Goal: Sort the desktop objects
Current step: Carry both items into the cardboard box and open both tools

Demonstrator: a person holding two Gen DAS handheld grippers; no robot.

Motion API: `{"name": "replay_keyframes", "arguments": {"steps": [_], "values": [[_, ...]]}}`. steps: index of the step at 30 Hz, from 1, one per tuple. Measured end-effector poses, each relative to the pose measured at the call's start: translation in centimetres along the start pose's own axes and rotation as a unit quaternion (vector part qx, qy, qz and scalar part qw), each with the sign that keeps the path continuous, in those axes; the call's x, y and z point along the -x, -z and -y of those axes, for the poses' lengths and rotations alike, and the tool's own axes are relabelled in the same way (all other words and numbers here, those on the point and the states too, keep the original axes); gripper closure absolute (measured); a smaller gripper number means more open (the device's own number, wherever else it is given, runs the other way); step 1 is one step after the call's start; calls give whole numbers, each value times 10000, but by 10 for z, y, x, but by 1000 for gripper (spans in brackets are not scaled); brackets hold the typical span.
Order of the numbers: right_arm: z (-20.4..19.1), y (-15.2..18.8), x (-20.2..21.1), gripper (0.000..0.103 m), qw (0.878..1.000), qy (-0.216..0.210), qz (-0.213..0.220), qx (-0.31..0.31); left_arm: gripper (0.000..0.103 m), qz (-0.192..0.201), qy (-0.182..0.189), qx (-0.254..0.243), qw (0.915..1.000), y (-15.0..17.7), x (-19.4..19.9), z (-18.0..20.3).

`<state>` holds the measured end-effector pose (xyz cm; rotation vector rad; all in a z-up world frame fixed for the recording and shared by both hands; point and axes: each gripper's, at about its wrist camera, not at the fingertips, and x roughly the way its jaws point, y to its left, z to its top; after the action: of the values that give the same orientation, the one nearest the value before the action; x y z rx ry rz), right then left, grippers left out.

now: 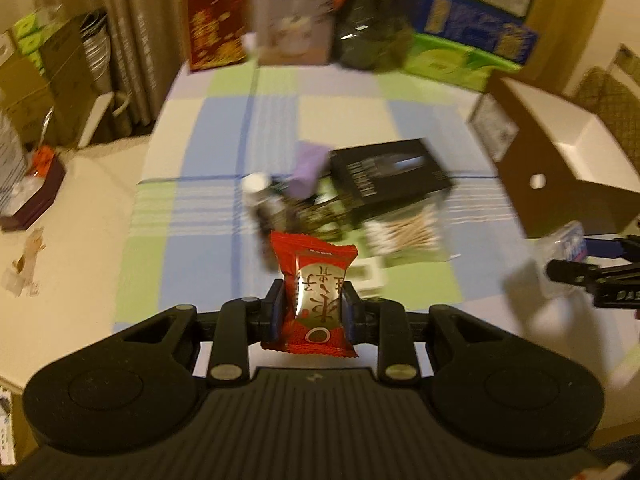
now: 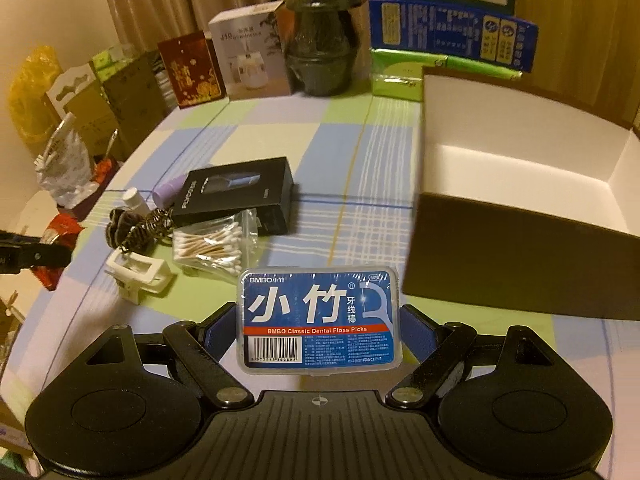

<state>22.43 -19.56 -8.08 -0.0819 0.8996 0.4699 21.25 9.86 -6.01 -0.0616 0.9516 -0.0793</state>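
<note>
My left gripper [image 1: 314, 300] is shut on a red snack packet [image 1: 314, 292], held upright above the checked tablecloth. My right gripper [image 2: 320, 320] is shut on a blue dental floss pick box [image 2: 318, 318], its pads pressing the box's two short sides. To the right stands an open brown cardboard box [image 2: 520, 248] with a white inside. A heap lies on the cloth ahead: a black box [image 2: 236, 192], a bag of cotton swabs [image 2: 212, 246], a white clip [image 2: 138, 272], a purple tube [image 2: 168, 190], a small white-capped bottle [image 2: 134, 200] and a dark hair tie [image 2: 128, 228].
Along the table's far edge stand a red box [image 2: 192, 68], a white humidifier box [image 2: 252, 52], a dark wrapped lamp [image 2: 322, 36], and green and blue packs [image 2: 452, 36]. Cartons and bags crowd the floor at the left [image 2: 80, 112]. The left gripper shows at the left edge [image 2: 32, 256].
</note>
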Motion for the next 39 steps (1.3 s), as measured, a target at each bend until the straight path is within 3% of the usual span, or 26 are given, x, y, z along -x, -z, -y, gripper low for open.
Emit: {"name": "replay_keyframes", "arguments": {"steps": [10,24,32,39], "values": [[53,8,50,20,9995,133,131,-266,80,213,615,-569,9963,-19,12,93],[163,-21,105,20,9958,614,576,-358,80,523,1438,-1321,9794,-69,-16,243],[223,-58,102,20,9948,604,774,-274,80,511,1660,-1364,9753,-101,-48,309],[263,-84,59,20,9975,554,416,-167,80,93,1704,-1137,9787,-126,-102,345]]}}
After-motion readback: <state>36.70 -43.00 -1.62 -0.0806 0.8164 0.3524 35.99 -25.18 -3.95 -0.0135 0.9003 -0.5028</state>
